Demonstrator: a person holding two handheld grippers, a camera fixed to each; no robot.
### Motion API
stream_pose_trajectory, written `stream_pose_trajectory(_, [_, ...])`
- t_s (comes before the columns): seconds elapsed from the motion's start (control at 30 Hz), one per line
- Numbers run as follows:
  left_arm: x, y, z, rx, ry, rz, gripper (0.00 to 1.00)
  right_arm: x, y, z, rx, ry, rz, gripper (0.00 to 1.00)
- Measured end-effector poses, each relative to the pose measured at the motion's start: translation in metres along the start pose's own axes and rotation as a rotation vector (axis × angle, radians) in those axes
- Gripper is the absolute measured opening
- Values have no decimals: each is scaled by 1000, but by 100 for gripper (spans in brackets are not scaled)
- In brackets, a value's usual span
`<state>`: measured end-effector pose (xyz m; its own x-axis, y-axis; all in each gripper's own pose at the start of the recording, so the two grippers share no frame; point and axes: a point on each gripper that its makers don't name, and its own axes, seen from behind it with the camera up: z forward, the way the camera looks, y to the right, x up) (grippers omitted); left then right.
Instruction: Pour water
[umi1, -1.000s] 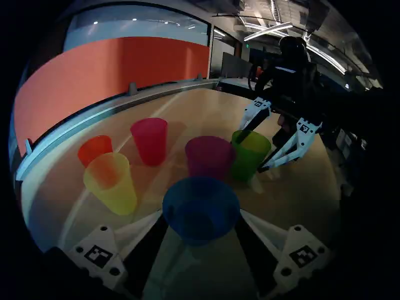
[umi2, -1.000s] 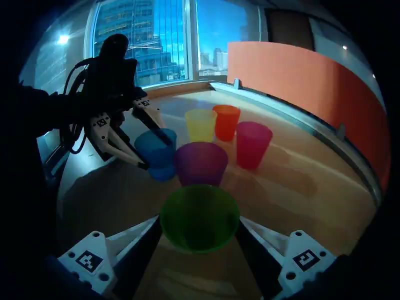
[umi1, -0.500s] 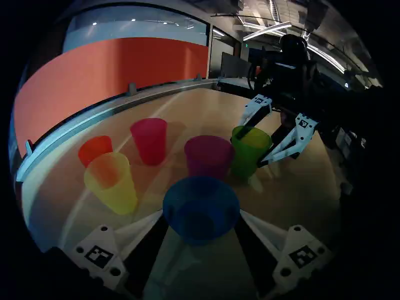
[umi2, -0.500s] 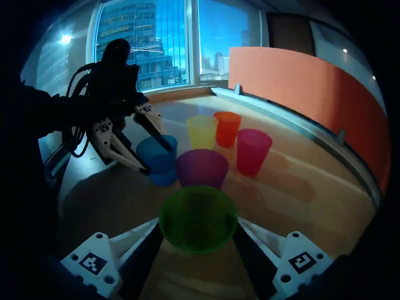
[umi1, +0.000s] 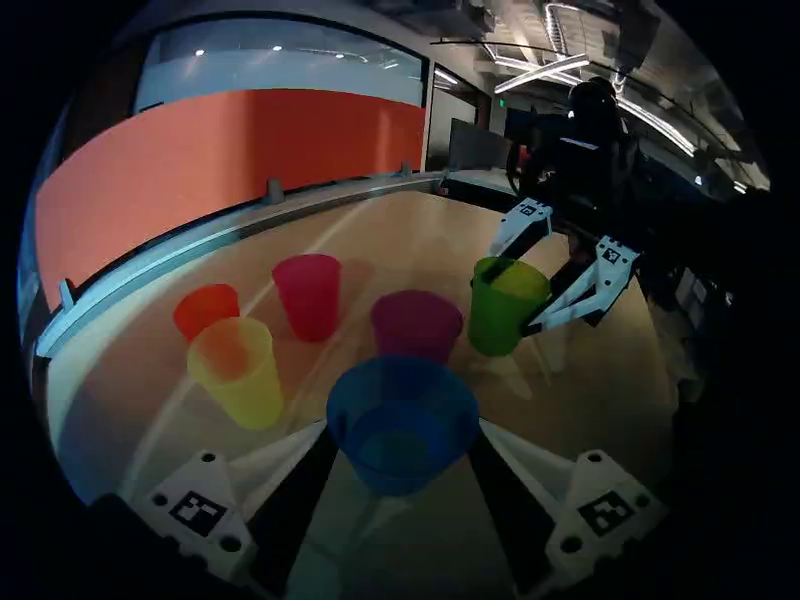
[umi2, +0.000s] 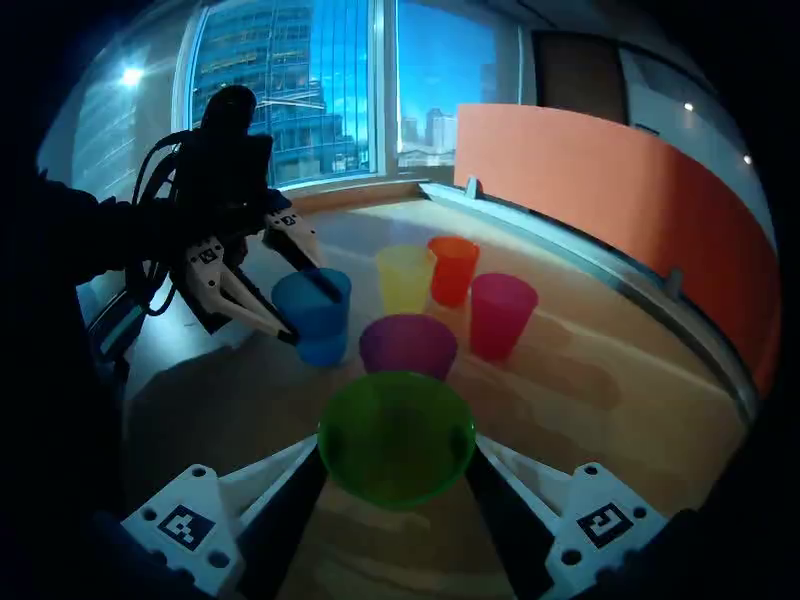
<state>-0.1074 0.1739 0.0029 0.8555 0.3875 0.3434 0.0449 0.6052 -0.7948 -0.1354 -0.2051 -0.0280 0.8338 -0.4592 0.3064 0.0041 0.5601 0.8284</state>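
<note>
Change: both held cups sit higher than a second ago, lifted clear of the table (umi1: 620, 400) | left gripper (umi1: 400, 432) clamps blue cup (umi1: 402, 455), lower centre | right gripper (umi2: 396, 447) clamps green cup (umi2: 396, 470), lower centre | likely readying to pour

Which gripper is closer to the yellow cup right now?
Left. The left gripper, holding the blue cup, sits just beside the yellow cup; the right gripper, holding the green cup, is farther off, beyond the purple cup.
</note>
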Motion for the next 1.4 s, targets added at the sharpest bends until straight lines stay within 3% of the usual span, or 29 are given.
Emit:
stream_pose_trajectory(0.47, [36,3,-32,56,90,3,86,32,-9,-23,-31,65,7,90])
stream_pose_trajectory(0.87, [70,5,-59,105,171,13,86,71,-12,-47,-60,163,15,90])
stream_pose_trajectory(1.4, [92,13,-68,127,263,-16,85,104,-7,-61,-112,295,1,90])
